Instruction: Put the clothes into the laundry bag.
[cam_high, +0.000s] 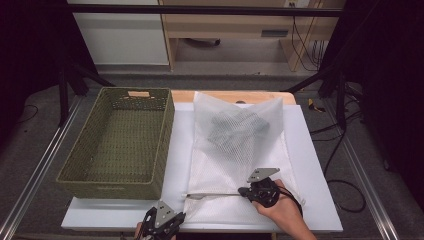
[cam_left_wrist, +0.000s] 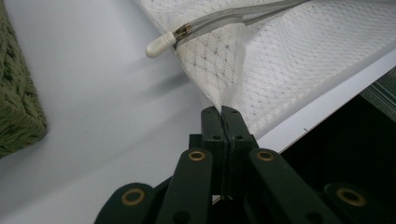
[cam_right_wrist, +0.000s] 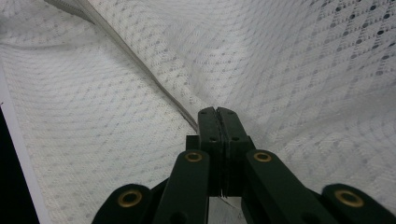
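Both grippers are clamped on the mesh bag (cam_high: 239, 150) lying right of the basket (cam_high: 120, 142), left gripper (cam_left_wrist: 222, 109) pinching its near corner, right gripper (cam_right_wrist: 217, 111) gripping by the zipper (cam_left_wrist: 219, 21); thin mesh could slip free or tear under any hard pull.
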